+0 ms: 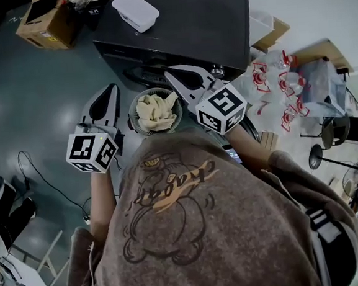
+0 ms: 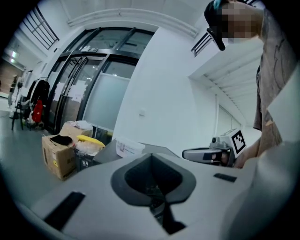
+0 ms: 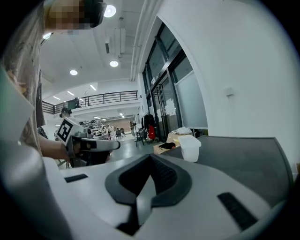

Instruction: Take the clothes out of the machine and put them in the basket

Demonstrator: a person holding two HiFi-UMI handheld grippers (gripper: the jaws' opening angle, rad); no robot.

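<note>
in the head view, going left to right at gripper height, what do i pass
left hand-held gripper → basket → right hand-held gripper → clear bags

Left claw (image 1: 109, 95), right claw (image 1: 176, 76), both closed, empty

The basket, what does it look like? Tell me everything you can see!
The basket is round with a dark rim, seen from straight above. It stands upright just in front of the dark machine, close to the person. Crumpled pale cream clothes fill it nearly to the rim. What it's made of is too small to tell.
</note>
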